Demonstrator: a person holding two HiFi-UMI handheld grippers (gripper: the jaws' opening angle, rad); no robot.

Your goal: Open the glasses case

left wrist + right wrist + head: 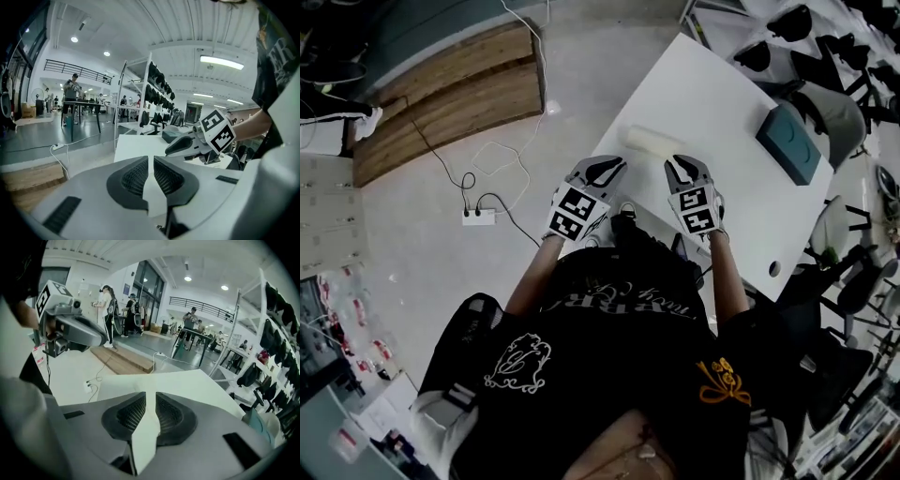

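Note:
The glasses case (653,143) is a pale cream oblong that lies on the white table (694,94), just beyond both grippers. My left gripper (610,165) hovers at the table's near left edge, short of the case; its jaws stand together with nothing between them (151,160). My right gripper (681,165) hovers over the table, close to the case's right end. Its jaws are a little apart and hold nothing (151,398). The case itself is hidden in both gripper views. Each gripper shows in the other's view: the right gripper (183,145) and the left gripper (75,331).
A teal box (789,141) lies at the table's far right. Chairs and black gear crowd the right side (844,103). On the floor to the left lie a power strip with cables (478,216) and a wooden platform (450,89). People stand far off (107,315).

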